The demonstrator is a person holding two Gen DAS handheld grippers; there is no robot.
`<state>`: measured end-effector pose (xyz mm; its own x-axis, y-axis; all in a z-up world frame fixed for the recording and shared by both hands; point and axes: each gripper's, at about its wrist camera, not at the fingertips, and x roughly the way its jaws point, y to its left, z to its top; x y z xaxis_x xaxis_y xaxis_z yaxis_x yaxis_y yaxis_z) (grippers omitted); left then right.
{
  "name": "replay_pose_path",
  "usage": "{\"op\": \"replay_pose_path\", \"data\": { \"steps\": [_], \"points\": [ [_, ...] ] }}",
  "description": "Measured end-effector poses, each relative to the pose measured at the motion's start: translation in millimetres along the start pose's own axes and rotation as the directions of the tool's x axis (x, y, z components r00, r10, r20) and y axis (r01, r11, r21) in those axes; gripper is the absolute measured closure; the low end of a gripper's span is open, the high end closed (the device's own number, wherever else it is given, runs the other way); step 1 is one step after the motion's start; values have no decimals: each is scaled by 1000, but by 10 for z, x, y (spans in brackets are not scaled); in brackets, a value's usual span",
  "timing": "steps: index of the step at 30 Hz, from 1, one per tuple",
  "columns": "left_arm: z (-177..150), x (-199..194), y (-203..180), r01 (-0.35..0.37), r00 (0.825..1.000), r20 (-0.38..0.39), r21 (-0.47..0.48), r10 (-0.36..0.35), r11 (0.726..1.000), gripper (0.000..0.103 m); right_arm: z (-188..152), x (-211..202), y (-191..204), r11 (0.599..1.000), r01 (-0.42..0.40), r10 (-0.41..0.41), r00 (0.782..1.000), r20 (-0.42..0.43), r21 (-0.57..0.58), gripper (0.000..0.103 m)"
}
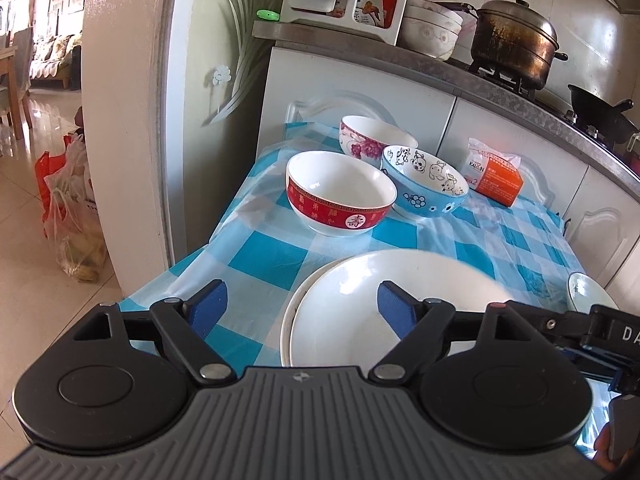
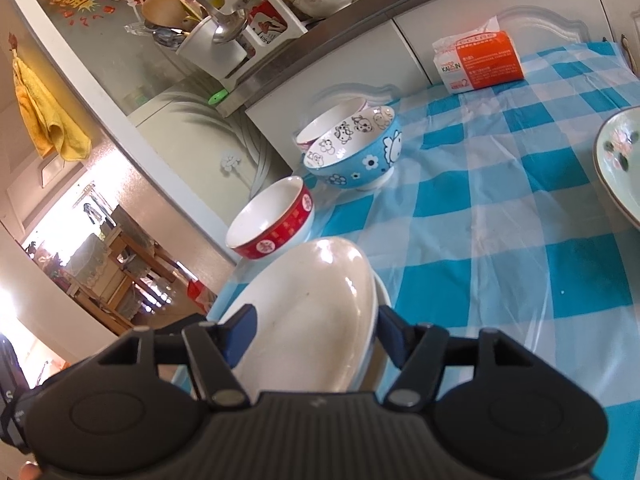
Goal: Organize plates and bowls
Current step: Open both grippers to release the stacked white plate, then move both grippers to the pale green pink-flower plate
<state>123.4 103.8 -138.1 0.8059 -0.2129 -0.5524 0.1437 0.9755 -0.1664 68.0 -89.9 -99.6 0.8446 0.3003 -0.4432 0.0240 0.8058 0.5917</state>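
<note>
Two stacked white plates (image 1: 380, 300) lie at the near left of the blue-checked table (image 1: 500, 240). My left gripper (image 1: 304, 310) hovers open over the stack's left rim, one pad above the top plate and one off its edge. In the right wrist view the plates (image 2: 308, 312) sit between the jaws of my right gripper (image 2: 316, 334), which straddle the stack's rim without pressing on it. Behind stand a red-banded bowl (image 1: 340, 196), a blue cartoon bowl (image 1: 424, 184) and a pink-flowered bowl (image 1: 372, 136). A pale green flowered bowl (image 2: 620, 160) sits to the right.
An orange-and-white tissue pack (image 1: 496, 176) lies at the back of the table against white cabinets. The counter above holds a steamer pot (image 1: 516, 44), a wok (image 1: 600, 108), stacked bowls and a utensil rack. Plastic bags (image 1: 68, 216) stand on the floor beyond the table's left edge.
</note>
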Motion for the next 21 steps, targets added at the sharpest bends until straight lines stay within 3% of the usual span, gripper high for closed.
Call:
{"op": "replay_pose_path", "data": {
  "steps": [4,7,14,15,21],
  "points": [
    [-17,-12,-36,-3,1000,-4,1,3,1000,2,81,-123,-61,1000,-26,25,999,46,16,23],
    [-29,-37,-104,7,1000,-3,18,-7,1000,2,114,-183,-141,1000,-2,0,998,70,30,16],
    [-64,-121,-308,19,1000,23,81,-21,997,0,106,-312,-353,996,35,-42,995,92,81,14],
    [-69,-131,-341,25,999,24,87,-27,996,0,104,-336,-373,996,42,-50,994,98,84,10],
    [-105,-161,-539,56,998,20,144,-59,988,0,102,-513,-433,996,76,-82,986,146,45,7]
  ]
}}
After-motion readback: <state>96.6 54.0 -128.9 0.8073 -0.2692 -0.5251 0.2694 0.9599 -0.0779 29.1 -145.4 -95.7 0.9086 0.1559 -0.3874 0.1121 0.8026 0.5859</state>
